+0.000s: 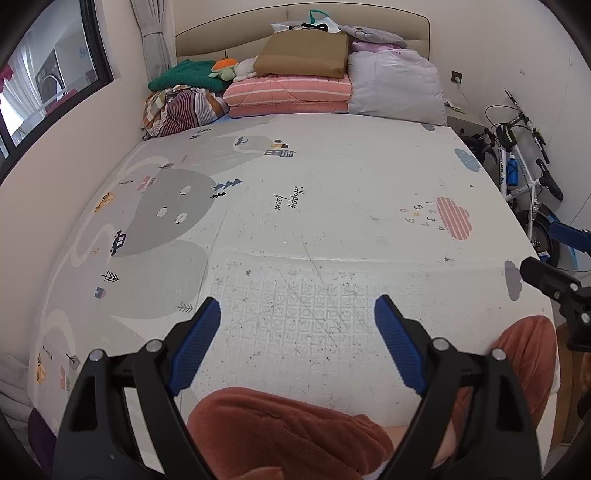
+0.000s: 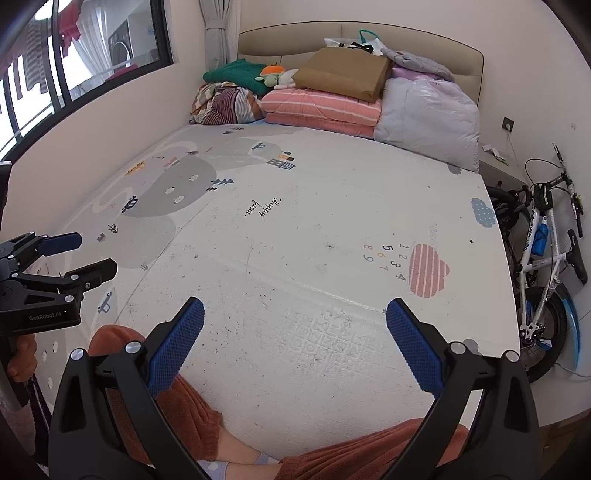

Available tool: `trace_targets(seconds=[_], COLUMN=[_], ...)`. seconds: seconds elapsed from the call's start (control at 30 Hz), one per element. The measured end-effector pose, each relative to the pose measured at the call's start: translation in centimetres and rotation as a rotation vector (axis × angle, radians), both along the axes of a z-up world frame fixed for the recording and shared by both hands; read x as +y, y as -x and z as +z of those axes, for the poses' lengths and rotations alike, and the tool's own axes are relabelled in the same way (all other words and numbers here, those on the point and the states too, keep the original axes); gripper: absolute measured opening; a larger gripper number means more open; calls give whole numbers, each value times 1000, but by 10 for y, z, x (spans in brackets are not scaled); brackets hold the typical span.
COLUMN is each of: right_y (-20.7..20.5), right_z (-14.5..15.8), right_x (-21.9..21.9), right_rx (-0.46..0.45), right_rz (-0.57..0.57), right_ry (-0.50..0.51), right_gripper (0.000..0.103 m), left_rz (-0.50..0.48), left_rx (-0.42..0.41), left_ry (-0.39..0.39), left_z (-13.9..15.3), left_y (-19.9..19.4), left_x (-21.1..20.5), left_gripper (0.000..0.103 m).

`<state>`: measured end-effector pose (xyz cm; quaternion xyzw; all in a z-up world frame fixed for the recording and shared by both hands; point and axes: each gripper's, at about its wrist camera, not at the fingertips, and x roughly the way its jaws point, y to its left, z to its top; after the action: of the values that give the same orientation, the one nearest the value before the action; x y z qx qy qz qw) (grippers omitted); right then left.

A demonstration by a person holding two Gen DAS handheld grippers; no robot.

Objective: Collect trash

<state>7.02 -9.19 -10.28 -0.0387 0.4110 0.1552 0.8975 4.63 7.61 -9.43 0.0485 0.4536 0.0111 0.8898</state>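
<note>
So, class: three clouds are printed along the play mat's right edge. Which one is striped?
The pink cloud beside the printed numbers: it carries white stripes. The blue cloud farther up the mat is dotted, and the grey cloud nearest the grippers is plain.

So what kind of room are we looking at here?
Most likely a bedroom at home. A padded headboard stands against the far wall, folded quilts and clothes are piled in front of it, and a printed play mat covers the bed. A bicycle is parked beside it.
</note>
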Motion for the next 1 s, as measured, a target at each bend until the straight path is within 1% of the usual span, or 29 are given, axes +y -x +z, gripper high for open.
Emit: trace_targets(seconds=[0.17,0.3,0.43,0.57,0.73,1.0], right_y=[1,-1,-6,-8,-10,-10], right_z=[17,37,53,67,72,78], right_x=[3,3,5,5,2,-1], right_rx=[3,-11,3,-20,-1,-23], right_rz=[16,29,57,62,69,66], right_ry=[2,0,-24,-8,-20,-19], right_gripper=[96,96,96,96,96,96], left_rz=[0,7,15,11,-6,-12], left_rx=[6,-6,-22,-42,-39,-55], left_ry=[12,19,31,23,18,10], left_z=[13,26,40,53,61,70], left_y=[1,-1,-3,-3,-2,-3], left_x=[4,4,3,0,-7,-13], left_gripper=[87,87,87,87,87,87])
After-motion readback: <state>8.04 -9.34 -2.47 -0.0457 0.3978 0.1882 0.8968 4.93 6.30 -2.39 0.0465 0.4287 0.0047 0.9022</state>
